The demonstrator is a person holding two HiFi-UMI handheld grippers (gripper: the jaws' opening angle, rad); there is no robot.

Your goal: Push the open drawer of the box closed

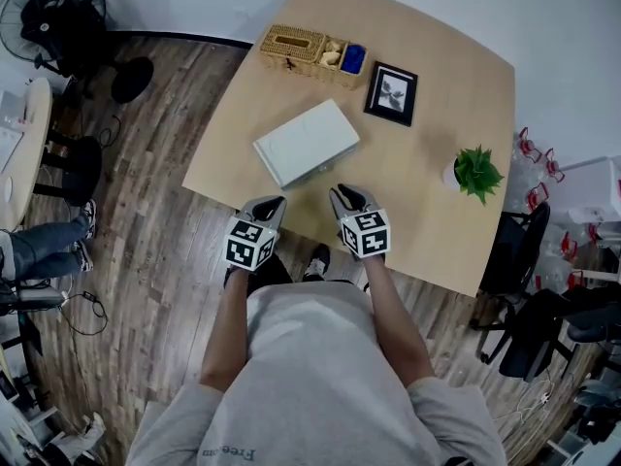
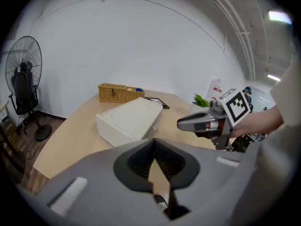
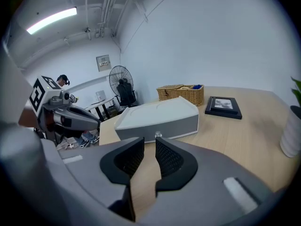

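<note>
my left gripper point(image 1: 277, 202) hovers over the near edge of the table point(image 1: 466, 76), at about 7 o'clock from the white box point(image 1: 307, 142). in the left gripper view its jaws meet at the tips and nothing sits between them. my right gripper point(image 1: 340, 194) is just beside it, at about 5 o'clock from the box. its jaws stand a narrow slit apart and are empty, and neither gripper touches the box.

the box lies flat near the middle of the table, turned a little askew. its drawer front point(image 3: 164, 125), with a small round knob point(image 3: 158, 135), faces me. through the slit of the right jaws the knob shows straight ahead at 12 o'clock. i cannot tell how far the drawer stands out of the box.

beyond the box, at 12 o'clock, a wicker basket point(image 1: 312, 54) sits at the far edge of the table. a black picture frame point(image 1: 391, 93) lies at 1 o'clock. a small potted plant point(image 1: 476, 173) stands at 3 o'clock near the right edge. off the table at 10 o'clock there is a standing fan point(image 1: 49, 17) on the wooden floor point(image 1: 155, 221).
</note>
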